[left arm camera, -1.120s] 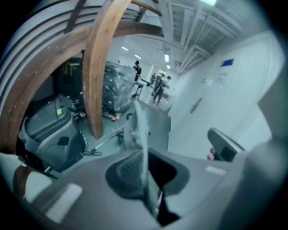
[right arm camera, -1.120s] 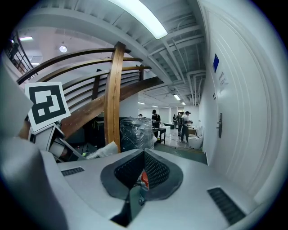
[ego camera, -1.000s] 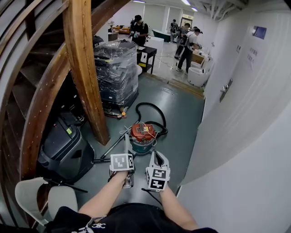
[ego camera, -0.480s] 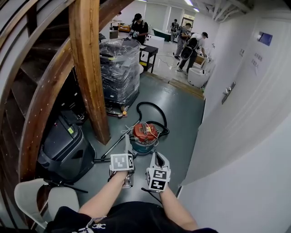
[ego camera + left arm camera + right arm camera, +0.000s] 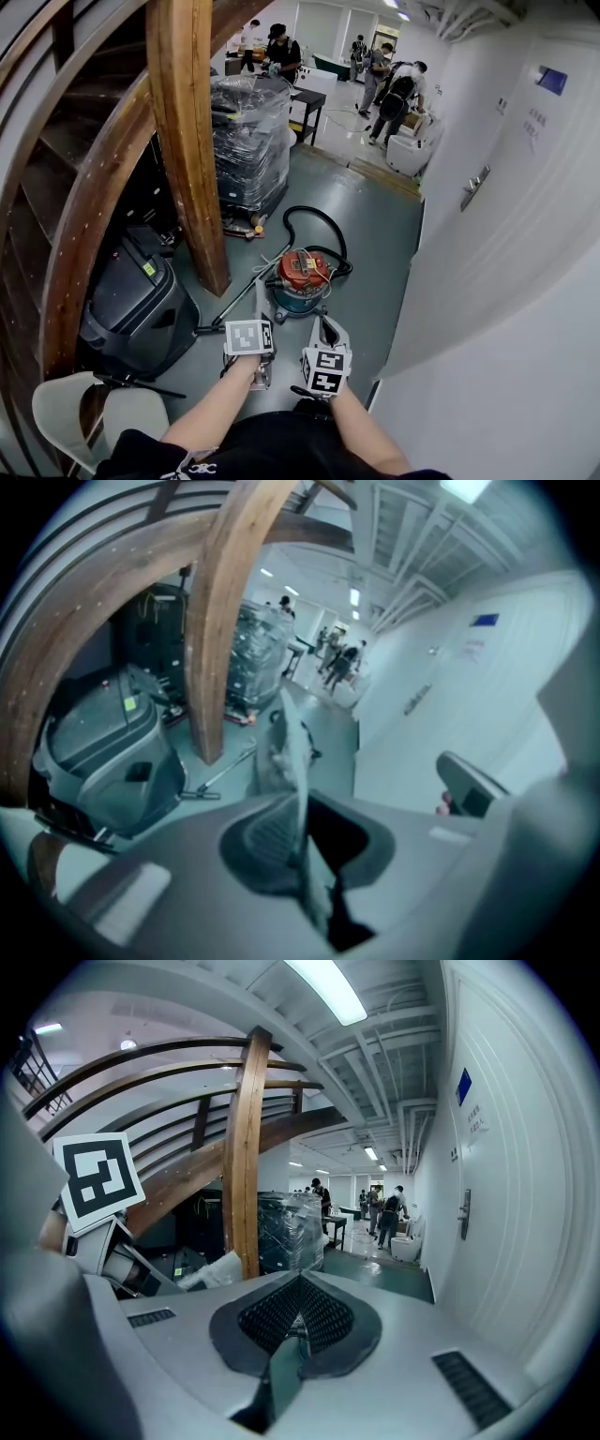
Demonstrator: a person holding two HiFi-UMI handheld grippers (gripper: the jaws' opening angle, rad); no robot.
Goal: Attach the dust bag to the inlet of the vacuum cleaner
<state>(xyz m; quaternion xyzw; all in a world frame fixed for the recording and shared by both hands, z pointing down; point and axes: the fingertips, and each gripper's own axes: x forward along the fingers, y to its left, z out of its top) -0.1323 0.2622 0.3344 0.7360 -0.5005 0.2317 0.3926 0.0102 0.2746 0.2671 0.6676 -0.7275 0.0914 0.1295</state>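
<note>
The vacuum cleaner (image 5: pixel 301 279), a teal drum with a red top, stands on the grey floor ahead of both grippers, with its black hose (image 5: pixel 319 228) looped behind it. My left gripper (image 5: pixel 260 314) is shut on the dust bag (image 5: pixel 260 292), a thin pale grey sheet that sticks out forward from the jaws. In the left gripper view the dust bag (image 5: pixel 289 761) runs edge-on out of the left gripper (image 5: pixel 300 832). My right gripper (image 5: pixel 325 325) is beside it on the right, shut and empty; the right gripper (image 5: pixel 298 1321) shows its pads meeting.
A thick wooden post (image 5: pixel 192 141) and a plastic-wrapped pallet (image 5: pixel 248 141) stand left of the vacuum. A black case (image 5: pixel 136 305) and a pale chair (image 5: pixel 80 412) are at the near left. A metal wand (image 5: pixel 232 302) lies on the floor. A white wall (image 5: pixel 506 262) runs along the right. People stand far back.
Both grippers and the head view have edged forward towards the vacuum cleaner. The left gripper's hold on the dust bag is unchanged. The people at the back have shifted.
</note>
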